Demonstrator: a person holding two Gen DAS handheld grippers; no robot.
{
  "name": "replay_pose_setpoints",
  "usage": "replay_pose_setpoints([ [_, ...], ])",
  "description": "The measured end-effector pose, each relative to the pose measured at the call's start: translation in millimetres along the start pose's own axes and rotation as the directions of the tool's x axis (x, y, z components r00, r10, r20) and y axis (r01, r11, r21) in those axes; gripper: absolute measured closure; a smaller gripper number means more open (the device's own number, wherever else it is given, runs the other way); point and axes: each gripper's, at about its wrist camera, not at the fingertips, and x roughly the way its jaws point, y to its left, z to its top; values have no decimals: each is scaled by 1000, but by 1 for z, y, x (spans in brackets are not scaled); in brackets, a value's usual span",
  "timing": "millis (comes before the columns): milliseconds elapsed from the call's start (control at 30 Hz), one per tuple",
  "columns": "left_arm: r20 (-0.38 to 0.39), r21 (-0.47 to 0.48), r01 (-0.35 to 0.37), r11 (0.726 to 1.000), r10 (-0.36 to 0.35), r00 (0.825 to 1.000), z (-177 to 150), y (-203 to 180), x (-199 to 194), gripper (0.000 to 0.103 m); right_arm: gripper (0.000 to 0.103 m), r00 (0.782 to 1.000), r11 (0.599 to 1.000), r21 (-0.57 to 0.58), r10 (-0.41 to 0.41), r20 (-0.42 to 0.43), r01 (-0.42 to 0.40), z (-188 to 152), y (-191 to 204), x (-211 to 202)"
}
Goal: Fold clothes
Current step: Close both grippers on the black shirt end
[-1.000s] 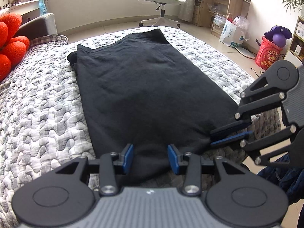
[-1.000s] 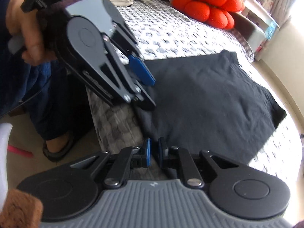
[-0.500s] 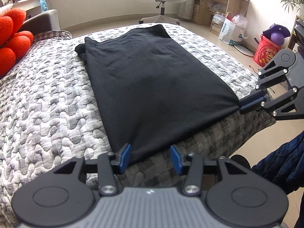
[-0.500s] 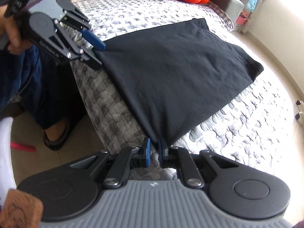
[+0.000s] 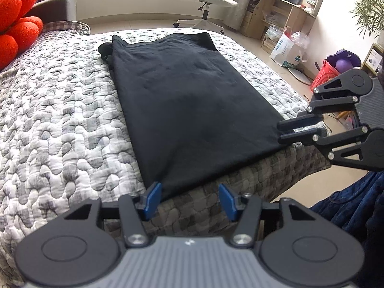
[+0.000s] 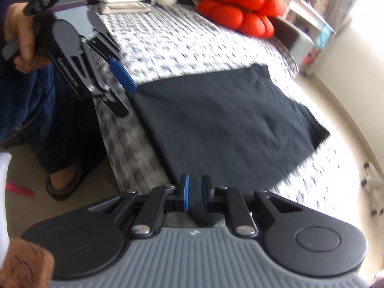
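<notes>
Along the bed's [image 5: 60, 124] near edge the black garment [image 5: 187, 100] lies flat — right gripper [image 6: 195, 189] pinches one corner, left gripper [image 5: 189, 199] gapes beside the other — likely squaring it for a fold.

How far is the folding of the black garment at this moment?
Done: the black garment lies flat on the bed as a long narrow strip. In hand: the left tool stands open at one near corner, the right tool at the other; blur hides whether it grips. Left: probably the crosswise folds, since the strip is at full length.
</notes>
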Motion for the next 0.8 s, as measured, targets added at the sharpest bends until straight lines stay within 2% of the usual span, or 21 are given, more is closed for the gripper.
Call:
replay_pose_setpoints([
  [67,0,9,-1,1000,1,1000,0,-1,0,48,82,1000,999,-35,-7,24,7,7,6,1],
  [100,1,8,1,1000,-1,1000,0,-1,0,48,69,999,999,-41,-6,34,7,11,8,3],
  [167,1,4,7,1000,-7,1000,1,0,-1,48,56,999,998,-58,8,40,-6,15,14,9],
  [267,0,10,7,1000,-7,1000,0,0,-1,48,56,999,993,-109,35,17,-33,19,26,23],
  [433,-1,31,1,1000,-1,1000,0,-2,0,47,66,1000,986,-168,20,-22,-23,24,37,46],
  [467,0,35,-3,999,3,1000,0,-3,0,47,71,1000,985,-173,14,-28,-19,24,36,48],
  [533,7,54,-19,998,18,1000,0,-6,0,47,75,999,986,-167,22,-29,-27,26,33,49],
  [567,12,66,-29,997,28,1000,0,-8,0,47,80,999,987,-155,28,-25,-32,27,31,48],
  [600,17,77,-38,996,37,999,0,-9,-1,47,94,999,989,-144,31,-19,-33,28,28,46],
  [633,19,88,-41,995,40,999,0,-11,-1,47,99,1000,991,-132,28,-12,-29,29,27,45],
  [800,23,114,-49,992,47,999,0,-14,0,46,101,999,996,-83,45,-2,-45,31,20,43],
])
